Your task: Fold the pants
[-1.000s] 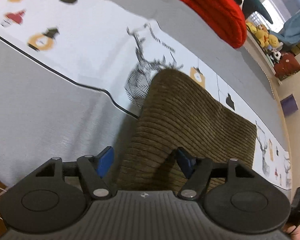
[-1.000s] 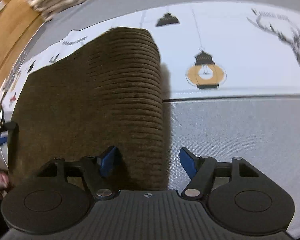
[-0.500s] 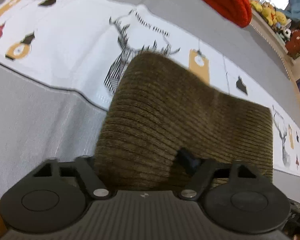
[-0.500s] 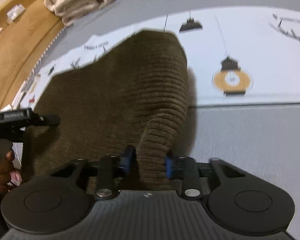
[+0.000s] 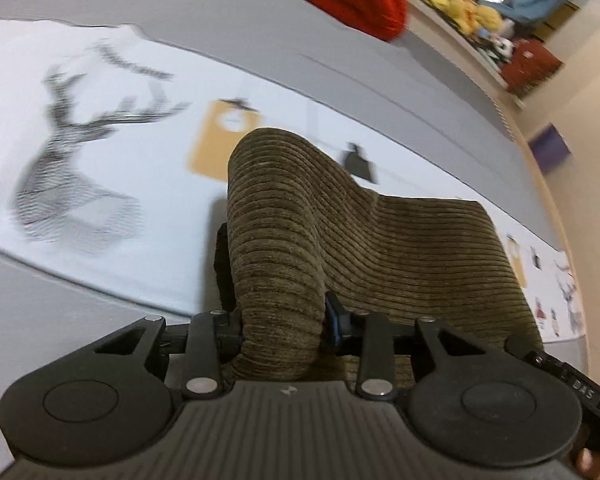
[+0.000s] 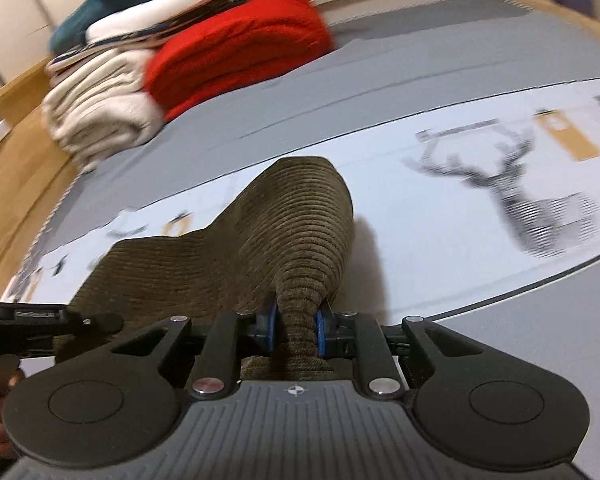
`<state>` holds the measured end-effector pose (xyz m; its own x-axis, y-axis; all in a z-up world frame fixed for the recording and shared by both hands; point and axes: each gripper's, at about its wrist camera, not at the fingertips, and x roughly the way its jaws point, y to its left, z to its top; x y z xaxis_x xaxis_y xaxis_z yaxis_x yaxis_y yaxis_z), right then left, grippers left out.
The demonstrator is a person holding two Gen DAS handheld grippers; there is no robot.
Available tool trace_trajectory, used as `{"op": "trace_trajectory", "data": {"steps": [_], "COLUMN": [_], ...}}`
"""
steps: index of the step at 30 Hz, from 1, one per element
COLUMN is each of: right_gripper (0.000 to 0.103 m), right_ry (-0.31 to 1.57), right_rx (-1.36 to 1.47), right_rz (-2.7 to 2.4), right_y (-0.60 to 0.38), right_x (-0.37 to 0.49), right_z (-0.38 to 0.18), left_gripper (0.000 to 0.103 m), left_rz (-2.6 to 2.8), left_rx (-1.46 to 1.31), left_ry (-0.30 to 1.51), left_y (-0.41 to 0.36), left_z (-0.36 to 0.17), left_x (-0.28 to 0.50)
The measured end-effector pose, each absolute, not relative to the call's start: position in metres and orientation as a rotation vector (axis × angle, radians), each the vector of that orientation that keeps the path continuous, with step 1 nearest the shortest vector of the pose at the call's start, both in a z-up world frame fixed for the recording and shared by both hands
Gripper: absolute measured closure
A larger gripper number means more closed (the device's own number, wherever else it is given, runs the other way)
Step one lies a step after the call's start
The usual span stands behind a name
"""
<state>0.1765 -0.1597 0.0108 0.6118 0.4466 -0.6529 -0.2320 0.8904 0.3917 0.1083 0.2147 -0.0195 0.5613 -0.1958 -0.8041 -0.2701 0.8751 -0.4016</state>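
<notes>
Pinching pants (image 5: 284, 248) | left fingers (image 5: 332, 320) closed | right fingers (image 6: 320, 330) closed (corduroy bunched)

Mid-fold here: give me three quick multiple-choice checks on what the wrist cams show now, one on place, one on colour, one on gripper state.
1. Where does the far part of the pants lie?
A. on the printed white sheet
B. on the red blanket
C. on the floor

2. What colour are the pants?
A. navy
B. olive-brown
C. white

3. What are the two grippers doing?
A. both open
B. only one is shut
C. both shut on the fabric

Key: 1 A, the pants rest on the printed white sheet. 2 B, the ribbed corduroy reads olive-brown. 3 C, the left gripper and the right gripper each pinch a bunched corner.
</notes>
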Motion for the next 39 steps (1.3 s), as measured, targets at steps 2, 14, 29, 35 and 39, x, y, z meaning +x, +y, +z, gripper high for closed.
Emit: {"op": "trace_trajectory", "data": {"steps": [2, 14, 29, 35, 39], "right_gripper": [0.085, 0.078, 0.051, 0.051, 0.051], "right_ry": [0.796, 0.772, 0.955, 0.976, 0.968], "right_rx": [0.275, 0.223, -0.106, -0.067, -0.128], "right_rz": [0.359, 0.09, 0.356, 0.319, 0.327], "right_y": [-0.177, -0.23, -0.185, -0.196, -0.189], "right_x": [0.18, 0.182, 0.155, 0.156, 0.15], "right_z": [0.013, 0.004, -0.037, -0.038, -0.042], "left_gripper": [0.065, 0.052, 0.086, 0.076, 0.075], "left_rz": [0.004, 0.012, 0.007, -0.104, -0.118], "left_rx": [-0.529, -0.213, -0.102, -0.139, -0.048], "left_ry": [0.986, 0.785, 0.962, 0.973, 1.027], "left_y": [0.197, 0.153, 0.126, 0.128, 0.12], "left_z": [-0.021, 0.013, -0.024, -0.016, -0.035], "left_x": [0.12, 0.11, 0.115, 0.104, 0.099]}}
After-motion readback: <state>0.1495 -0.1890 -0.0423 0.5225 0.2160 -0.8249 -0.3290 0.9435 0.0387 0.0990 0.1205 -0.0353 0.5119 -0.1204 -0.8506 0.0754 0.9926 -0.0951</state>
